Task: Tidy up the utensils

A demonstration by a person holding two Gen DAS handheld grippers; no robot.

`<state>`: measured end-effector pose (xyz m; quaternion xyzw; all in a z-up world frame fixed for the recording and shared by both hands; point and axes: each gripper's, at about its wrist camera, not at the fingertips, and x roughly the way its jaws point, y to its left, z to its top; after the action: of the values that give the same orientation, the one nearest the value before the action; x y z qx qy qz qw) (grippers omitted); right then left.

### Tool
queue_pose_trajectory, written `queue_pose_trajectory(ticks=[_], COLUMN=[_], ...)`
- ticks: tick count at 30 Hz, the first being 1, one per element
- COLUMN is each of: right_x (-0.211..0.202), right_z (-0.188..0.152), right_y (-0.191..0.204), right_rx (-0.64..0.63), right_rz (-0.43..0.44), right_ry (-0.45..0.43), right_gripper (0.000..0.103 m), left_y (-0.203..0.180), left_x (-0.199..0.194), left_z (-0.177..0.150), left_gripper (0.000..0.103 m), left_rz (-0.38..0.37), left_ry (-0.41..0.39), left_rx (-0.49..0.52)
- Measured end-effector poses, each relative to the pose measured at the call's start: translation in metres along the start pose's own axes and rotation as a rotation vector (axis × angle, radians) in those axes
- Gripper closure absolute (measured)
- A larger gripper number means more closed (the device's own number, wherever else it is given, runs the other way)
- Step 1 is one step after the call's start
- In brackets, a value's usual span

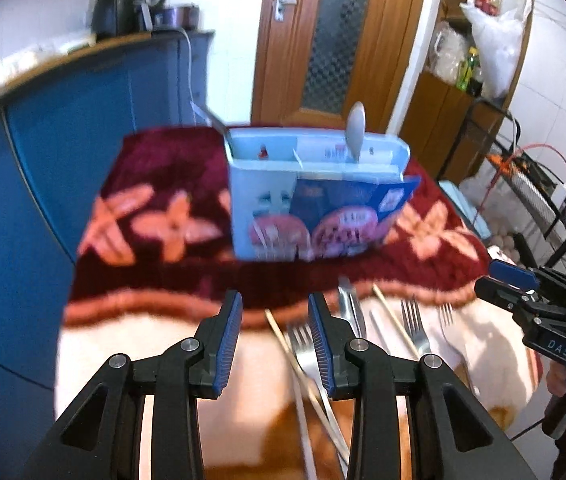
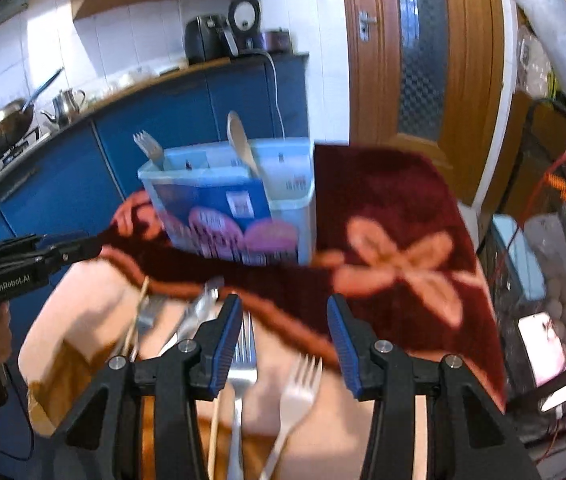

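Both grippers hang over loose forks [image 2: 297,392] and chopsticks [image 1: 283,344] on the cloth-covered table [image 1: 155,184]. The left gripper [image 1: 275,336] and right gripper [image 2: 283,344] have their jaws partly open, gripping nothing. Behind stands the blue holder [image 1: 267,200], holding a spoon [image 1: 356,128]

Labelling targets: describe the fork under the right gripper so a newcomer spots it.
Start at the light blue box on the dark red cloth, then come down to the pale cloth edge. The fork lies between the right gripper's fingers, the rightmost utensil, tines toward the box.
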<state>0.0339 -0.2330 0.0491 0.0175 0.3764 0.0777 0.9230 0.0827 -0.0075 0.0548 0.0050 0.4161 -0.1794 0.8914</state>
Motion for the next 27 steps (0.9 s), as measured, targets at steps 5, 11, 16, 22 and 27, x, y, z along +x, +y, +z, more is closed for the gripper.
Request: queue_pose_trajectory(ticks=[5,11,16,22,27], right_x=[0.006,0.011,0.018,0.029,0.043], right_z=[-0.015,-0.027,-0.034,-0.041,-0.041], right_y=[-0.006,-0.012,-0.019,-0.028,-0.033], right_rx=[0.009,0.033,0.055,0.122,0.193], right_rz=[0.008,0.027,0.050,0.091,0.145], right_ry=[0.086,0.167,0.230,0.299,0.361], right_gripper=[0.050,0.050,0.050,0.050,0.050], left_y=[0.002,0.006,0.005,0.005,0.008], left_x=[0.022,0.048,0.063,0.074,0.082], left_z=[-0.007,-0.006,-0.003,-0.003,-0.002], left_gripper=[0.068,0.070,0.086,0.087,0.087], left_rz=[-0.012,-0.041,-0.035,-0.038,-0.022], left_ry=[0.094,0.188,0.231,0.259,0.262], left_rx=[-0.040,-0.074,-0.092,-0.111,-0.142])
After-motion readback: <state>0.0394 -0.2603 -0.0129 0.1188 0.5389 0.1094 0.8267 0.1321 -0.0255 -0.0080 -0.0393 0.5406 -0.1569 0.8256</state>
